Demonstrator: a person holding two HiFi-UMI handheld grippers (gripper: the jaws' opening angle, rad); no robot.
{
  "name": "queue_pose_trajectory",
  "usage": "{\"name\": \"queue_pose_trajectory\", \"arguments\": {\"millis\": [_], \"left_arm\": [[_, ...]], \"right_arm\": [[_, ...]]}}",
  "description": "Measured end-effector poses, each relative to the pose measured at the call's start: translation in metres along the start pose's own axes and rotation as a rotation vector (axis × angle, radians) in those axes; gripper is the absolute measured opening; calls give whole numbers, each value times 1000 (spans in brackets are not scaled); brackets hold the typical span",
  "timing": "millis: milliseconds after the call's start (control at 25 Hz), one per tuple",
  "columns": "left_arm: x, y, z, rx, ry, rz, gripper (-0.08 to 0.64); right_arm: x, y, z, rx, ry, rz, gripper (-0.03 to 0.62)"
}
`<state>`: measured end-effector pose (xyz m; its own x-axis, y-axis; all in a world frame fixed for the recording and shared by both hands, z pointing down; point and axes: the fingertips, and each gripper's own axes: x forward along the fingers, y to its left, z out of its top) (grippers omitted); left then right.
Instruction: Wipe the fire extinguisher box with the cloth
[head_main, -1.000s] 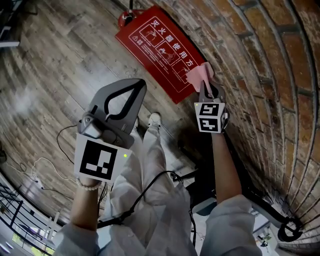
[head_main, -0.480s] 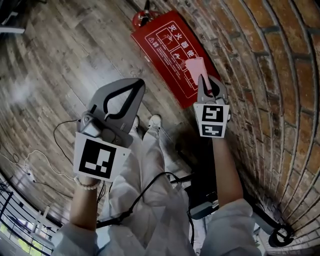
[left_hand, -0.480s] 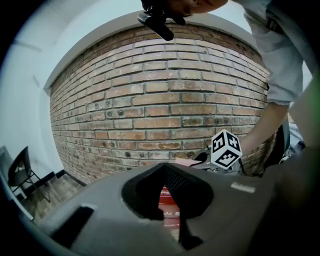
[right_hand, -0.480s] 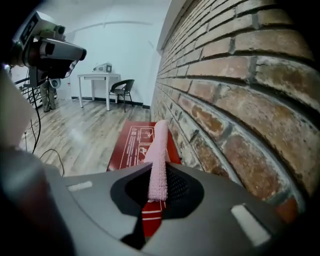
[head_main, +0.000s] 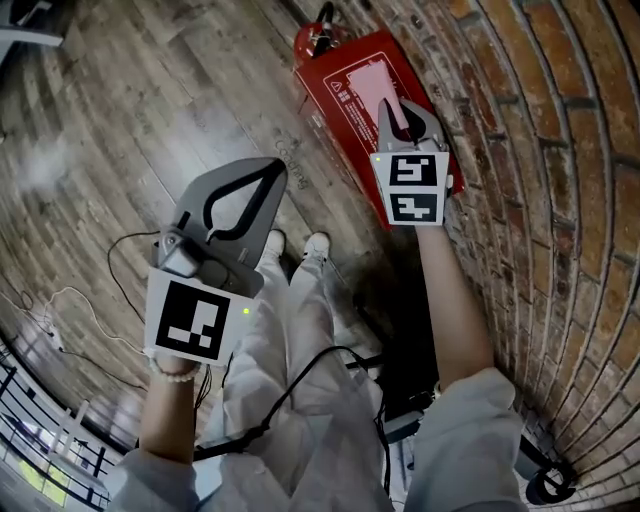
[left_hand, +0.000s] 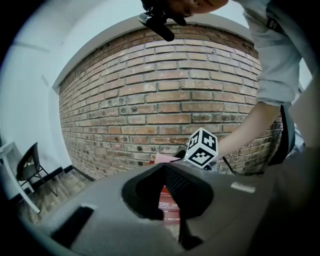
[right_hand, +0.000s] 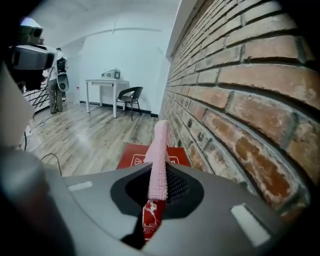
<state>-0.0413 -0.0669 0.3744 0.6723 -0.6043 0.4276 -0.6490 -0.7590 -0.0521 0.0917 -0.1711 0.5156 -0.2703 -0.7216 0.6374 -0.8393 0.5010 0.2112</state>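
Wooden plank floor (head_main: 150, 120) meeting a brick wall (head_main: 540, 150); the red fire extinguisher box (head_main: 330, 100) lies at the wall's foot. The right gripper (head_main: 398, 108), jaws clamped on the pink cloth (head_main: 372, 82), holds it over the box's printed face; contact cannot be confirmed. The left gripper (head_main: 262, 178), jaws together on nothing, hangs well apart from the box. Probable step: the wiping pass. The next move calls for pressing the cloth flat and drawing it across the face.
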Motion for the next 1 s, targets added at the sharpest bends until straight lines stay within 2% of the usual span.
{"name": "queue_pose_trajectory", "arguments": {"millis": [360,520,760,1000], "left_arm": [[-12,14,-13,-12,10,20,-3],[-15,18,-19,-19,20,31,-3],[-17,19,-21,-21,25,34,-3],[-13,17,-21,-22,28,26,-3]], "right_arm": [[62,6,21,-63,42,3,17],[79,7,20,-103,82,0,17],[91,15,4,-114,155,13,17],[90,16,-3,-113,168,22,17]]}}
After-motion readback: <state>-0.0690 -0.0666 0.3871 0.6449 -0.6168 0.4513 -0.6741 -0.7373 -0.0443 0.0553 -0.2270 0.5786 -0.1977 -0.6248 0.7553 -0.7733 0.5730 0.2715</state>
